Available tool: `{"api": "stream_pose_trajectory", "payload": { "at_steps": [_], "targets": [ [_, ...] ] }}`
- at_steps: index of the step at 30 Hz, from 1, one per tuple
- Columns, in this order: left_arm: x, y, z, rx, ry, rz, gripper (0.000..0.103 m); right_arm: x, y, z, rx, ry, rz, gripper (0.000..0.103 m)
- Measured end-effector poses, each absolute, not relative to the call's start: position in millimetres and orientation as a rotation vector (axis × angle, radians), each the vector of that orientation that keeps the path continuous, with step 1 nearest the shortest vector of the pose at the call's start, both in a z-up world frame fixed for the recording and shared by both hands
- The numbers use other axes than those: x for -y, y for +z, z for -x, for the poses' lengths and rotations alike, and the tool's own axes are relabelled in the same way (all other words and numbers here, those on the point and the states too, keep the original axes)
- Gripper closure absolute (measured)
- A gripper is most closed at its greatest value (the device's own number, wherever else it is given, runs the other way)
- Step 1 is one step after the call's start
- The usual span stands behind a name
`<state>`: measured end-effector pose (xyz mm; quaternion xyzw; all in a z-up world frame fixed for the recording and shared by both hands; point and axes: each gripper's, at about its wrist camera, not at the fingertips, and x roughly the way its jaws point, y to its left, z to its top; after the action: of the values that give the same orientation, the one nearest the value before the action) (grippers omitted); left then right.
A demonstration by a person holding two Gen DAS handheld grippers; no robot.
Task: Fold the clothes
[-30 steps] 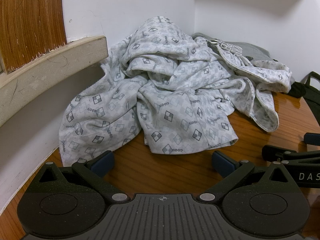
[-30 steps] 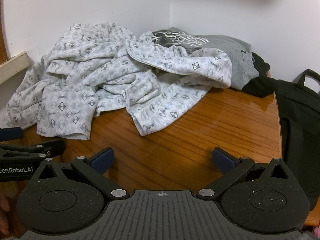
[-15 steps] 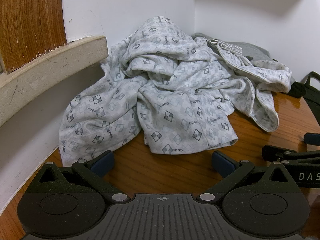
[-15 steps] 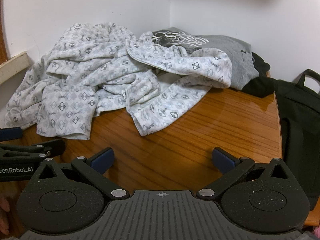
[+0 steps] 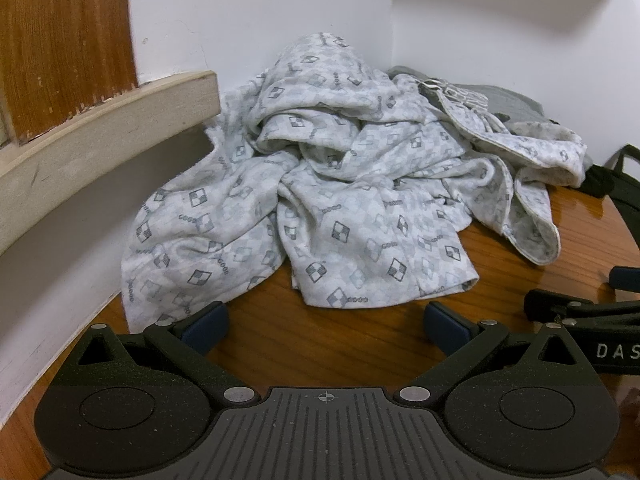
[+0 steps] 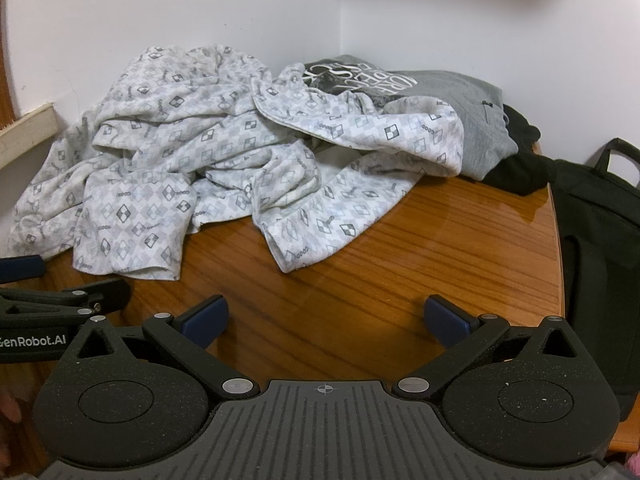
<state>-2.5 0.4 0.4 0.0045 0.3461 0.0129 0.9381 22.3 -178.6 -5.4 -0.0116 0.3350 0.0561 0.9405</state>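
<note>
Wooden table [image 6: 400,248]: patterned garment [image 6: 208,168] crumpled at far corner, unfolded; left gripper [image 5: 326,322] and right gripper [image 6: 326,320] wide, empty.

White walls [image 6: 200,8] meet in a corner at the upper middle of the frame. A glossy wooden table [image 6: 420,248] fills the lower part. At far left, a pale ledge [image 5: 100,120] sits under brown wood panelling [image 5: 60,40].

Glossy wooden worktop [image 6: 400,264], set into white wall corner; crumpled white patterned garment [image 6: 224,168] heaped at back left, spilling forward; grey printed sweatshirt [image 6: 456,92] behind it, partly under; black cloth [image 6: 516,172] at far right edge; near half bare
</note>
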Motion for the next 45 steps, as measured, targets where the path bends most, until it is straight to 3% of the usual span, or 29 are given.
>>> {"api": "stream_pose_trajectory", "payload": {
  "at_steps": [12,17,21,24,27,31,33,35,36,39,42,45],
  "targets": [
    [-6.0,38.0,28.9,-0.493,-0.113,0.024,0.0,196.2,5.7,-32.1,-0.722,0.397,0.047,0.0],
    [-2.1,54.8,34.7,-0.417,-0.139,0.143,0.0,245.6,31.9,-33.4,-0.613,0.509,-0.167,0.0],
    [23.3,66.5,14.8,-0.446,-0.194,0.079,0.004,270.5,47.4,-42.4,-0.562,0.531,-0.154,0.0],
    [49.7,74.9,-7.9,-0.467,-0.222,-0.047,0.01,289.6,51.5,-53.7,-0.572,0.553,-0.183,0.0],
    [71.9,78.1,-32.3,-0.498,-0.241,-0.12,0.028,311.4,49.5,-66.5,-0.592,0.574,-0.235,0.0],
    [102.8,79.0,-60.0,-0.518,-0.277,-0.21,0.042,336.6,52.0,-80.0,-0.565,0.59,-0.202,0.0],
    [119.0,77.3,-71.8,-0.525,-0.286,-0.258,0.042,348.0,55.2,-85.6,-0.539,0.579,-0.177,0.001],
    [136.0,73.4,-81.6,-0.531,-0.288,-0.309,0.042,358.3,58.7,-91.3,-0.519,0.579,-0.148,0.003],
    [141.6,68.3,-85.8,-0.535,-0.291,-0.333,0.037,363.4,60.3,-93.6,-0.511,0.592,-0.142,0.005],
    [158.6,55.7,-95.9,-0.542,-0.301,-0.406,0.023,376.0,64.7,-100.0,-0.488,0.63,-0.11,0.028],
    [166.4,43.2,-112.0,-0.586,-0.306,-0.414,0.023,379.8,67.0,-104.3,-0.471,0.655,-0.065,0.042],
    [170.4,32.7,-124.8,-0.617,-0.313,-0.431,0.028,379.7,65.7,-107.4,-0.472,0.683,-0.037,0.042]
  ]
}}
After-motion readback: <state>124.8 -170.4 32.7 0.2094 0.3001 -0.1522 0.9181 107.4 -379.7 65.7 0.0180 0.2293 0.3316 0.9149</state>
